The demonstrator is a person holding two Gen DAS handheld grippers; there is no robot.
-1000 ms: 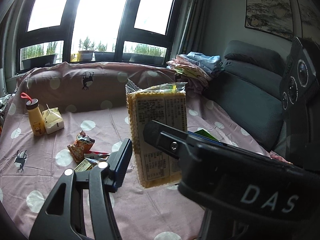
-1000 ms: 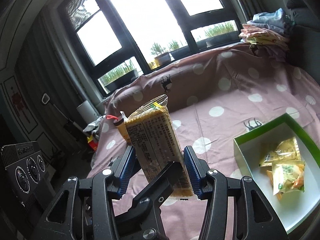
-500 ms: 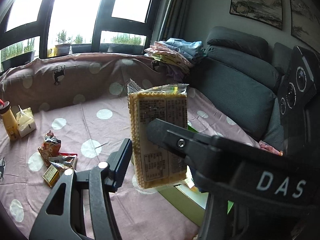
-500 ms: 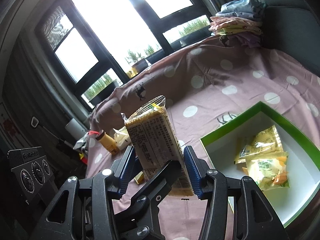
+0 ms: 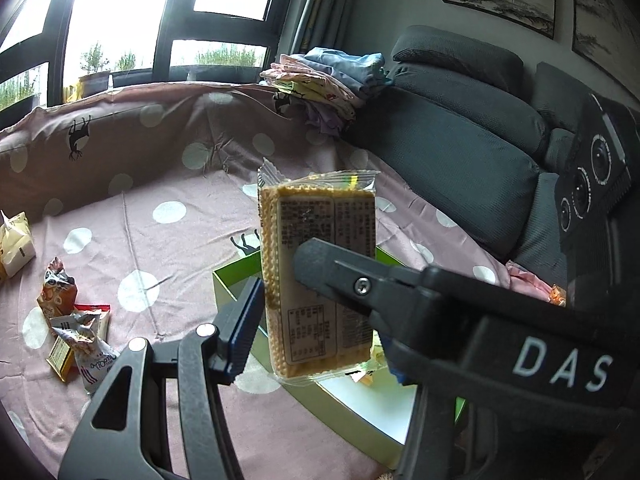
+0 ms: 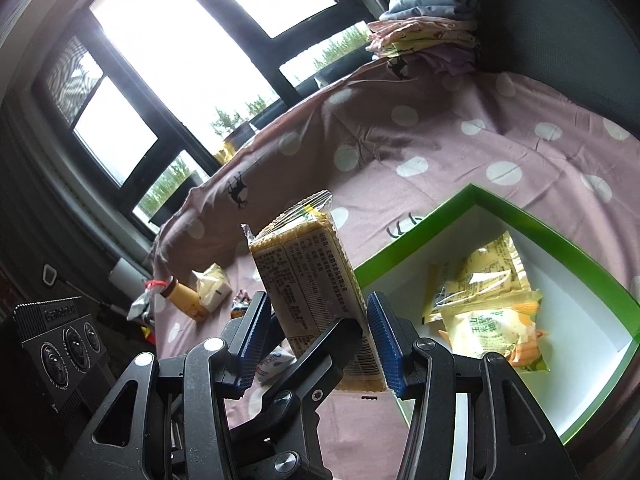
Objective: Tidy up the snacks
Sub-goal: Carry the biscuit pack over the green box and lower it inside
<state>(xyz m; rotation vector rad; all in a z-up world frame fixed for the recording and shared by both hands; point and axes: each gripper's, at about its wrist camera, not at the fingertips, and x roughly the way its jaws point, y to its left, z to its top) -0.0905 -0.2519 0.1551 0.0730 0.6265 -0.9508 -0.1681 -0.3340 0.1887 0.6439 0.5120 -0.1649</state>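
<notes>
Both grippers clamp one cracker packet above the green box

The clear-wrapped rectangular yellow cracker packet stands upright, pinched between the left gripper and the right gripper, over the near rim of the green-walled white cardboard box holding yellow snack bags.

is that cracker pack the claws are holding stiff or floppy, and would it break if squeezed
Probably stiff: the cracker pack stands upright between the claws without sagging. Likely fragile, since stacked crackers show through the clear wrapper, so hard squeezing may crack them. The glossy film could be a bit slippery; only its loose sealed end looks floppy.
</notes>
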